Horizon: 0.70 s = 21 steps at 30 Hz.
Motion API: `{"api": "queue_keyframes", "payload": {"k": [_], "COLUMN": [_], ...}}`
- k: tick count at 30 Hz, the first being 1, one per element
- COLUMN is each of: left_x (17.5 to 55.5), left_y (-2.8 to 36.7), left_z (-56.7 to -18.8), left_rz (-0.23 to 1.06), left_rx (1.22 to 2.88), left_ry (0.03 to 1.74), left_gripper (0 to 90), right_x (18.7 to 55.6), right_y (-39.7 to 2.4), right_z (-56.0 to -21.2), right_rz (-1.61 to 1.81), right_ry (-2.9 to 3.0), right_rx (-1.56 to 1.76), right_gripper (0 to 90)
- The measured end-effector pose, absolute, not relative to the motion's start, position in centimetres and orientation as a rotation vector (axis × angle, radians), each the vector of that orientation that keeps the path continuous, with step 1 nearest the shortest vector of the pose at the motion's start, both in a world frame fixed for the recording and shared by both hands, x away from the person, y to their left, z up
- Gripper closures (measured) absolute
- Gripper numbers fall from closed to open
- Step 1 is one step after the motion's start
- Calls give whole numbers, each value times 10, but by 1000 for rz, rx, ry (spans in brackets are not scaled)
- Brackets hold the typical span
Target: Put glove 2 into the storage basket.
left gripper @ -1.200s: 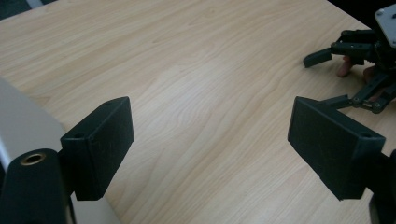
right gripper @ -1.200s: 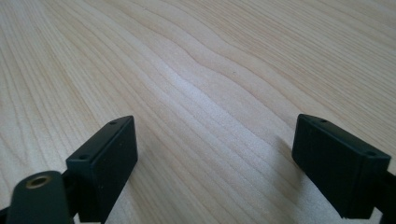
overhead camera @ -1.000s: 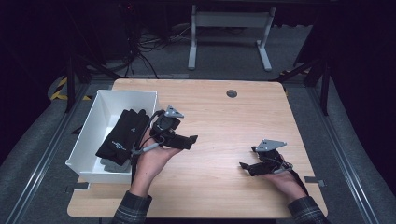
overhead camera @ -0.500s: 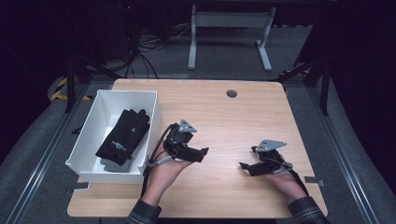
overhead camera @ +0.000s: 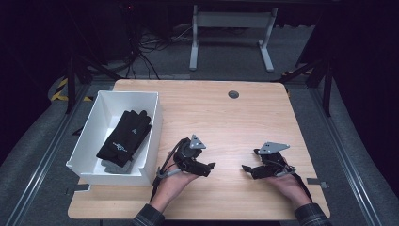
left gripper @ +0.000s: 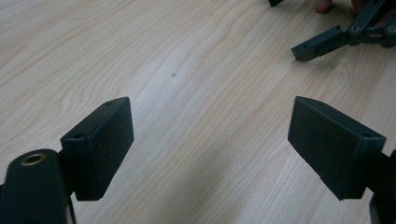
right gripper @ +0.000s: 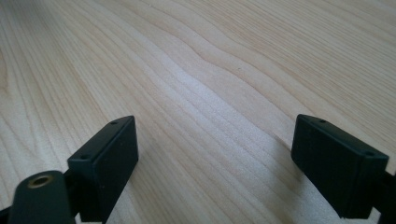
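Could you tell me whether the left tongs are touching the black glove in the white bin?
Apart: the high view shows the left tongs over bare table, outside the bin holding the black glove.

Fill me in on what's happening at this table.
A person sits at a wooden table with a two-jaw gripper in each hand. The left gripper and the right gripper are both low over bare wood, jaws open and holding nothing, pointing toward each other. At the left side a white bin holds a black glove lying on top of something grey. Neither gripper touches the bin or the glove.
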<state>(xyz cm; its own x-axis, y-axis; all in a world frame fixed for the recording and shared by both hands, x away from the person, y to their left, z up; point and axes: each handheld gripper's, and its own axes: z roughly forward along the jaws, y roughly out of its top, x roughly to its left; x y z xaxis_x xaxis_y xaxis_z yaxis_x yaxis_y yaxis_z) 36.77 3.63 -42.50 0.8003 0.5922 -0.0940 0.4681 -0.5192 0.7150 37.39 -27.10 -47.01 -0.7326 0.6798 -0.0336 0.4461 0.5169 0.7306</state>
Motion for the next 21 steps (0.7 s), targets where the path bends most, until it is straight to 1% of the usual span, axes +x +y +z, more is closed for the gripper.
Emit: {"api": "queue_keyframes", "payload": {"k": [5,8,11,13,14,15,16,21], "left_x": [367,367,369,370,369,369,368,367], "left_y": [33,33,34,32,30,30,28,28], "left_z": [-443,-452,-462,-469,-472,-472,-474,-476], "left_rz": [209,237,215,220,244,244,272,271], "left_rx": [2233,2244,2248,2274,2283,2283,2286,2274], "left_ry": [760,766,766,766,757,757,733,729], "left_gripper": [146,144,137,124,116,95,81,63], "right_x": [374,374,374,374,374,374,374,374], "right_y": [-271,-271,-271,-271,-271,-271,-271,-271], "right_z": [-470,-470,-470,-470,-470,-470,-470,-470], "right_rz": [1044,1044,1043,1043,1044,1044,1043,1044], "right_ry": [2445,2445,2446,2445,2445,2445,2445,2445], "right_rx": [941,941,941,942,941,941,941,941], "right_gripper": [151,151,151,151,152,152,151,151]}}
